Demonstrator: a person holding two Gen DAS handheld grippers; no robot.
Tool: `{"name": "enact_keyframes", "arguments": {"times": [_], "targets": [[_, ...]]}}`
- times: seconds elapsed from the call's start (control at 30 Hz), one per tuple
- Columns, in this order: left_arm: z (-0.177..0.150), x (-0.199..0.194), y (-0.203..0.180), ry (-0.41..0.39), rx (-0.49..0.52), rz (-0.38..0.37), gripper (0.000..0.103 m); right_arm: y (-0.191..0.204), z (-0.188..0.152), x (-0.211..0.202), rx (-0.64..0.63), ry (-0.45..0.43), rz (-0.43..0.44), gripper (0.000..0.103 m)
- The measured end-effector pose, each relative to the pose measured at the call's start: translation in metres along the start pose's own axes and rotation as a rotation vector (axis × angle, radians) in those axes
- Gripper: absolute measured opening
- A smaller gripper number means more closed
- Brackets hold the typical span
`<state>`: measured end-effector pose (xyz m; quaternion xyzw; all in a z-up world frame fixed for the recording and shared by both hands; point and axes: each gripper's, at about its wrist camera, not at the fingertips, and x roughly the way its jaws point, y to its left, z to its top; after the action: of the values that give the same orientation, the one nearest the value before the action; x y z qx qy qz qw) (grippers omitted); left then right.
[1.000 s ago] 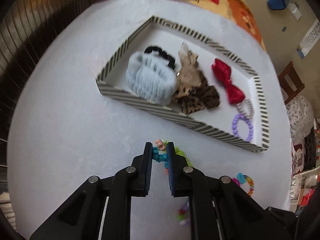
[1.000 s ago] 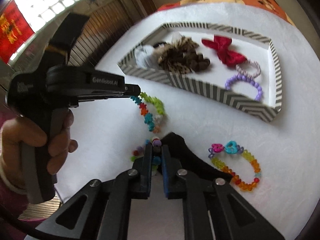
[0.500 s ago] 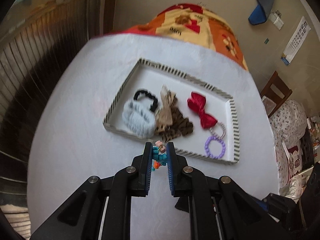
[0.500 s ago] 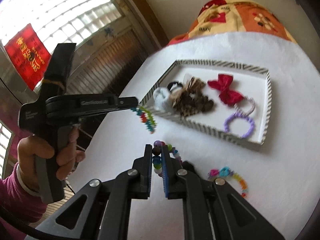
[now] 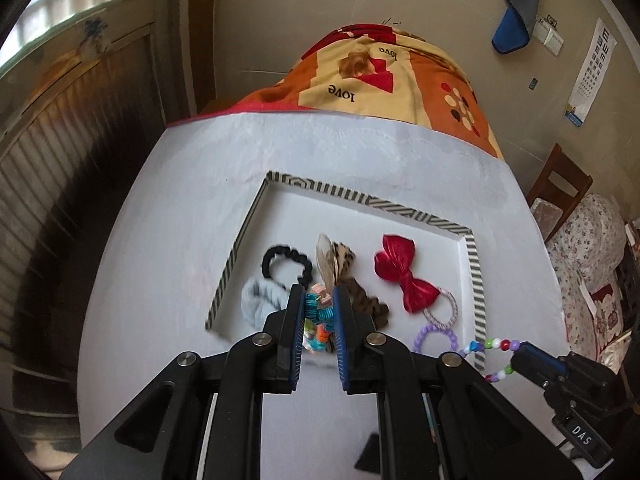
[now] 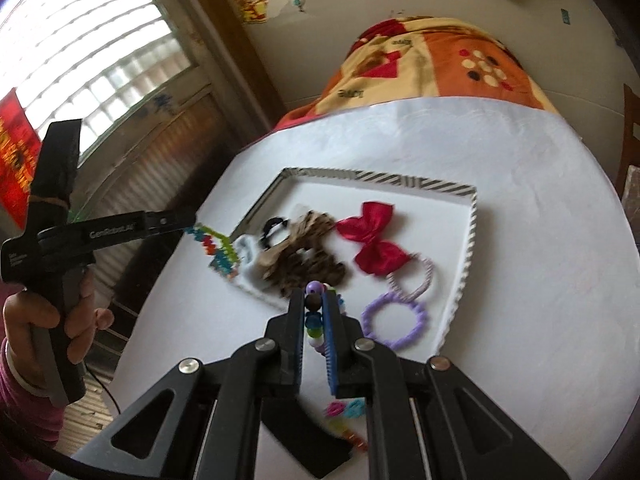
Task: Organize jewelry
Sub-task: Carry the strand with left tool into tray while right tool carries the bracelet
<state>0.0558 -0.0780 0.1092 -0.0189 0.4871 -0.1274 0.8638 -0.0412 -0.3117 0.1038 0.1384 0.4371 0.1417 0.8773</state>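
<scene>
Each camera rides on its own gripper and looks steeply down along the fingers at the white table [image 5: 168, 240] from above its near side. Both views share the striped tray [image 5: 474, 268] [image 6: 472, 232]; the right view, angled from the tray's right, also catches the left gripper [image 6: 191, 225].

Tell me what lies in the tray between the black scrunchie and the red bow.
A leopard-print scrunchie with a pale tan fabric piece lies between the black scrunchie and the red bow in the striped tray. Both wrist views show it.
</scene>
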Motion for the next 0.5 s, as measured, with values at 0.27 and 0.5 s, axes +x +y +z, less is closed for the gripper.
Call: {"name": "enact_keyframes", "arguments": {"times": [0.27,0.5], "targets": [[0.036,0.033,0.003,0.0,0.022,0.038,0.003,-0.023,0.031,0.03,0.013,0.026,-0.058,0.009],[0.06,0.063,0.011,0.017,0.029,0.061,0.003,-0.029,0.052,0.06,0.02,0.052,-0.079,0.009]]}}
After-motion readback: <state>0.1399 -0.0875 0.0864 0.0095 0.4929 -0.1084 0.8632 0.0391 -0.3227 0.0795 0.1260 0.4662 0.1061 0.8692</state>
